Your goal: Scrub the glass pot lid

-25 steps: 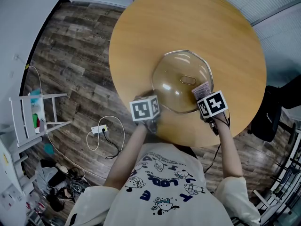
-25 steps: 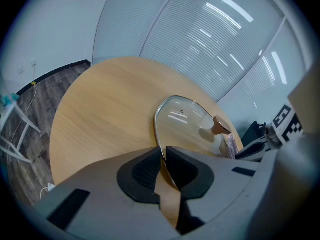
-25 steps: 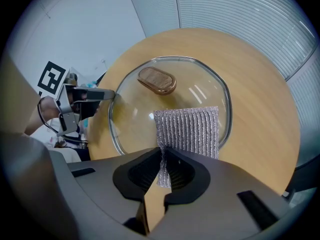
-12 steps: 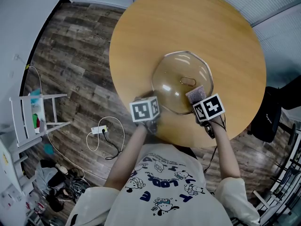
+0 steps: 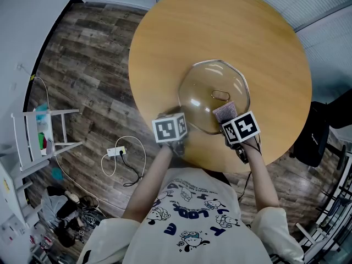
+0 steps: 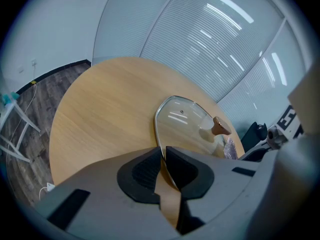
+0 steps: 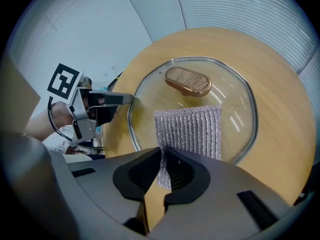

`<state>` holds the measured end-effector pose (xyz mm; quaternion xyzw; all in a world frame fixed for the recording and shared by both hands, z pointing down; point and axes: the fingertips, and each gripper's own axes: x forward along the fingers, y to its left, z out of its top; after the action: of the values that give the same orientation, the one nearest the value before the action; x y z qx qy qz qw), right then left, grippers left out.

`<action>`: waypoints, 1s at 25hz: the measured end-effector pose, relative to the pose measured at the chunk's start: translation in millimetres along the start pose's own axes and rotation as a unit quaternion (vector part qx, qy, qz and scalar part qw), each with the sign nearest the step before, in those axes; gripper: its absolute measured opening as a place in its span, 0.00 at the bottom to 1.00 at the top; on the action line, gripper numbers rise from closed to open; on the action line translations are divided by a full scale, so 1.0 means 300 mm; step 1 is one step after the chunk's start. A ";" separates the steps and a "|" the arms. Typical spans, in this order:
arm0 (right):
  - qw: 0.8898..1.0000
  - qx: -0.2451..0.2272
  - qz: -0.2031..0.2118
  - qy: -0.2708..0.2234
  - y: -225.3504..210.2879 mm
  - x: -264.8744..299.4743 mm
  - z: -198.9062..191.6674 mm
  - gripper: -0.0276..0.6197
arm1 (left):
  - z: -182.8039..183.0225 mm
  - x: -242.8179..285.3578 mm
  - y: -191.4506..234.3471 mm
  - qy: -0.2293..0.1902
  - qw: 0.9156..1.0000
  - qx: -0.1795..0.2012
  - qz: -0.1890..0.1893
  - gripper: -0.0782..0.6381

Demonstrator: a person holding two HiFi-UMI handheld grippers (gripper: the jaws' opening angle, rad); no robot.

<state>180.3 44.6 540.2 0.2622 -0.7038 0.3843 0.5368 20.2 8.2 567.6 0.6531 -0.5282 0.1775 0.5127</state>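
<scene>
The glass pot lid (image 5: 206,89) lies flat on the round wooden table (image 5: 165,37), its brown knob (image 5: 220,95) pointing up. My left gripper (image 5: 179,126) is shut on the lid's near-left metal rim; in the left gripper view that rim (image 6: 159,134) runs in between the closed jaws (image 6: 163,151). My right gripper (image 7: 162,154) is shut on a silver mesh scrub pad (image 7: 192,131), which rests on the glass just short of the knob (image 7: 188,81). In the head view the pad (image 5: 224,111) sits on the lid's near-right part, ahead of the right gripper (image 5: 231,120).
The lid is on the near half of the table, close to the edge by the person's body. On the wood floor to the left are a power strip with cable (image 5: 116,150) and a white rack (image 5: 44,131). A dark chair (image 5: 313,131) stands to the right.
My right gripper has slid the scrub pad leftward across the glass, a little closer to the knob. The left gripper and the lid have stayed put.
</scene>
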 end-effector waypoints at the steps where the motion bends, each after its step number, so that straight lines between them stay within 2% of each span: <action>1: 1.000 0.000 0.003 -0.001 0.007 0.002 0.002 0.11 | 0.000 0.000 -0.001 0.000 1.000 0.000 0.000 0.17; 25: 0.999 0.002 0.042 -0.013 0.124 0.039 0.057 0.11 | 0.004 0.000 -0.004 -0.001 1.000 -0.003 -0.007 0.17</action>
<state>138.4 52.2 539.5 0.2381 -0.7206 0.4043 0.5105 20.9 7.1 566.4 0.6559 -0.5247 0.1714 0.5149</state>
